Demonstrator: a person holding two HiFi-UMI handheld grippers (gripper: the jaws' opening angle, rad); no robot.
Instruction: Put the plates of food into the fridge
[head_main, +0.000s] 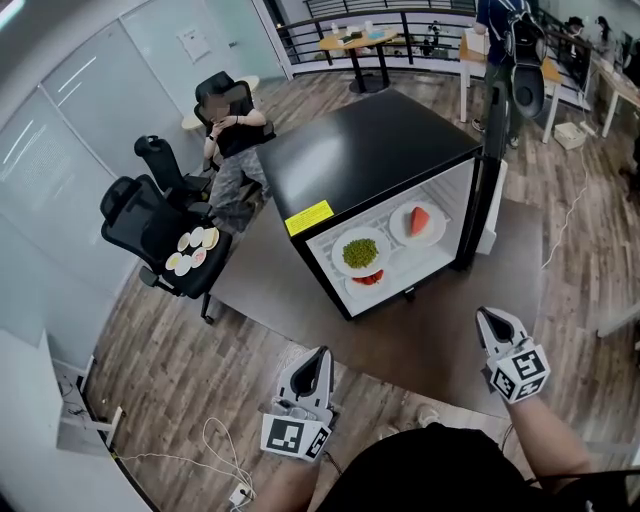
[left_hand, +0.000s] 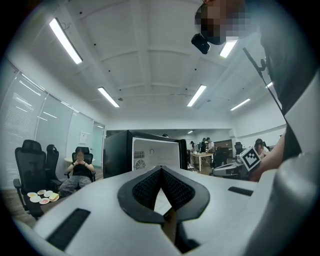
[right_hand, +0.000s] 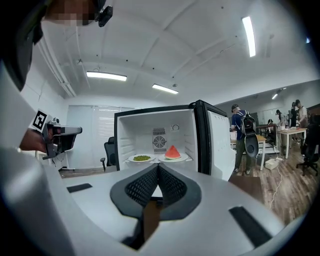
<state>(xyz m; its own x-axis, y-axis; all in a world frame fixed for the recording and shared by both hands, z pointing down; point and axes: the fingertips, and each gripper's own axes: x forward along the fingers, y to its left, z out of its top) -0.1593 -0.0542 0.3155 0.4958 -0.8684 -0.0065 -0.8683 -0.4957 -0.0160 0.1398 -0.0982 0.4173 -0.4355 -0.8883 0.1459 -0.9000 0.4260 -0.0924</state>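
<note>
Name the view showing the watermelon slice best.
Right gripper view: the watermelon slice sits side-on in the open fridge. Head view shows it smaller, from above. Left gripper view: hidden behind the left gripper.

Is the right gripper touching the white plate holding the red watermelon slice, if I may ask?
Apart. The head view shows the right gripper held outside the black fridge, grey mat lying between it and the white watermelon plate.

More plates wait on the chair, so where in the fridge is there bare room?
The upper shelf is crowded: the green-food plate and watermelon plate fill it side by side. The lower shelf looks bare right of the red-food plate.
</note>
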